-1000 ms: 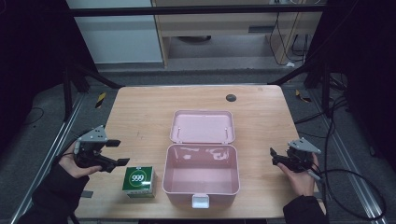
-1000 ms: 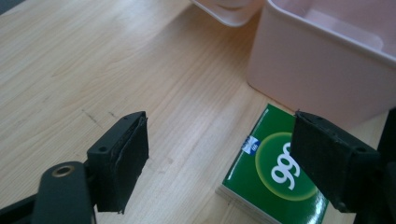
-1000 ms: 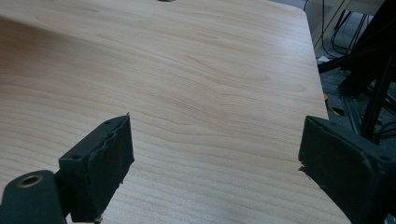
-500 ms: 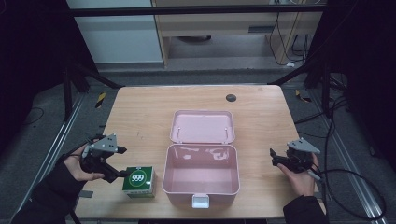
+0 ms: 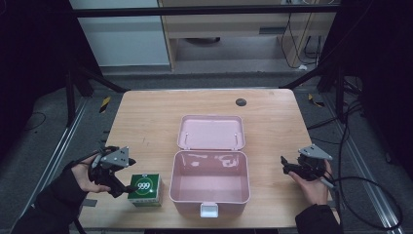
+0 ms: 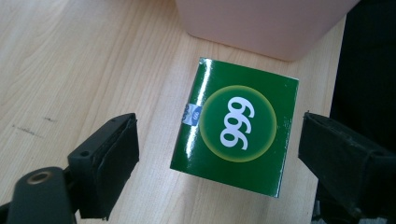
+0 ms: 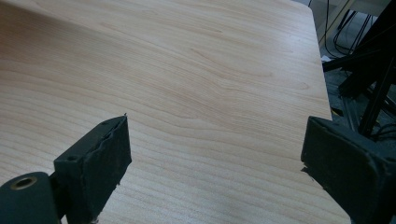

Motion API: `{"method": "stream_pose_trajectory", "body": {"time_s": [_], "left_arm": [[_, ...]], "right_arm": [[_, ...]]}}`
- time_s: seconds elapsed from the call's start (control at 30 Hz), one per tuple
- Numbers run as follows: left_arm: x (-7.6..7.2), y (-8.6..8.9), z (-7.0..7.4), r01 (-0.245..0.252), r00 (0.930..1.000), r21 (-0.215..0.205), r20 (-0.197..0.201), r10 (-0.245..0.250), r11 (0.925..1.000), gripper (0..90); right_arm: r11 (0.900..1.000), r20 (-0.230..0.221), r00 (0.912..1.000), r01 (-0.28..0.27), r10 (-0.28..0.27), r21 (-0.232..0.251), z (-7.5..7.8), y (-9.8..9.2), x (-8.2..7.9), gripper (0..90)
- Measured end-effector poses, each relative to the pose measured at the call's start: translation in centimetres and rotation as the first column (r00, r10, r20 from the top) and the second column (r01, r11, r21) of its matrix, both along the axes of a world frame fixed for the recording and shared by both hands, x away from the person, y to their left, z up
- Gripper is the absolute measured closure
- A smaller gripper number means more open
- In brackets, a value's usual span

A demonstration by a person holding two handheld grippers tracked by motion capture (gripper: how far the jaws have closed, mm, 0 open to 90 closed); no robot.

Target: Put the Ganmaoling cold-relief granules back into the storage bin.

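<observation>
Left gripper (image 6: pixel 215 154) jaws just opening, straddling green box (image 6: pixel 236 144) — not touching

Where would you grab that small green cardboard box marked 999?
Across its two opposite side faces, coming from above: the green cardboard box lies flat on the wooden table, and the open left gripper already straddles it.

**What my tabletop carries**

I see a light wooden tabletop (image 5: pixel 146 122) with a small dark round spot (image 5: pixel 240 102) near its far edge, right of the middle. An open pink box (image 5: pixel 210 185) sits at the middle of the near edge, its lid (image 5: pixel 211 132) laid back flat toward the far edge. A green carton marked 999 (image 5: pixel 145 189) rests just beside the box's left wall, close to the near edge. The right side of the tabletop shows bare wood grain.
</observation>
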State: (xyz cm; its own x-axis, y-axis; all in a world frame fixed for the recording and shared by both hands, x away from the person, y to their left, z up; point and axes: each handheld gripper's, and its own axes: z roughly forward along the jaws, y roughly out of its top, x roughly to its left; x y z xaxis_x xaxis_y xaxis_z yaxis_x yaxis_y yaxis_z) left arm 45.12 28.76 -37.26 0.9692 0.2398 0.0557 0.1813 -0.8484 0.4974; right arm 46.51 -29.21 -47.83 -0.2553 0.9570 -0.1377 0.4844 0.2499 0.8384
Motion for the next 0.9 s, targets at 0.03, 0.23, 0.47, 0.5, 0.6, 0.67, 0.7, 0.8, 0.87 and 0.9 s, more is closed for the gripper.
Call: {"method": "stream_pose_trajectory", "body": {"time_s": [0.03, 0.23, 0.47, 0.5, 0.6, 0.67, 0.7, 0.8, 0.87, 0.9], "left_arm": [[0.0, -0.1, 0.0, 0.007, 1.0, 0.008, -0.001, -0.007, 0.9999, 11.1], [-0.2, -0.6, -0.6, 0.044, 0.9989, 0.049, -0.017, -0.044, 0.9978, 9.2], [-0.1, -1.2, -1.6, 0.066, 0.9975, 0.086, -0.03, -0.064, 0.9941, 7.4], [-0.1, -1.3, -1.7, 0.07, 0.9973, 0.094, -0.031, -0.067, 0.9931, 7.1], [-0.1, -1.5, -2.1, 0.08, 0.9965, 0.103, -0.032, -0.077, 0.9914, 5.4], [-0.1, -1.7, -2.2, 0.086, 0.996, 0.105, -0.033, -0.083, 0.9907, 5.0], [-0.1, -1.8, -2.3, 0.091, 0.9955, 0.104, -0.035, -0.088, 0.9904, 4.8], [-0.1, -2.1, -2.5, 0.1, 0.9946, 0.117, -0.039, -0.097, 0.9881, 4.5], [-0.1, -2.2, -2.7, 0.104, 0.9942, 0.122, -0.042, -0.099, 0.9871, 4.1], [-0.2, -2.2, -2.8, 0.106, 0.9939, 0.125, -0.044, -0.101, 0.9865, 4.1]], "right_arm": [[1.0, 0.0, 1.0, 0.0, 0.0, 0.0, 0.0, 0.0, 0.0, 8.6], [1.0, -0.008, 1.0, -0.001, 0.001, -0.006, -0.1, 0.0, 0.1, 7.7], [1.0, -0.012, 0.9999, -0.003, 0.003, -0.01, -0.1, 0.0, 0.1, 7.1], [1.0, -0.014, 0.9999, -0.002, 0.002, -0.009, -0.1, 0.0, 0.1, 7.0], [1.0, -0.017, 0.9998, -0.004, 0.004, -0.012, -0.2, 0.1, 0.1, 6.7], [1.0, -0.018, 0.9998, -0.004, 0.004, -0.011, -0.2, 0.1, 0.1, 6.7], [1.0, -0.019, 0.9998, -0.005, 0.004, -0.012, -0.2, 0.1, 0.1, 6.6], [1.0, -0.022, 0.9997, -0.006, 0.005, -0.012, -0.2, 0.1, 0.2, 6.4], [1.0, -0.025, 0.9997, -0.006, 0.006, -0.02, -0.2, 0.1, 0.2, 6.3], [1.0, -0.025, 0.9997, -0.006, 0.006, -0.02, -0.2, 0.1, 0.2, 6.3]]}}
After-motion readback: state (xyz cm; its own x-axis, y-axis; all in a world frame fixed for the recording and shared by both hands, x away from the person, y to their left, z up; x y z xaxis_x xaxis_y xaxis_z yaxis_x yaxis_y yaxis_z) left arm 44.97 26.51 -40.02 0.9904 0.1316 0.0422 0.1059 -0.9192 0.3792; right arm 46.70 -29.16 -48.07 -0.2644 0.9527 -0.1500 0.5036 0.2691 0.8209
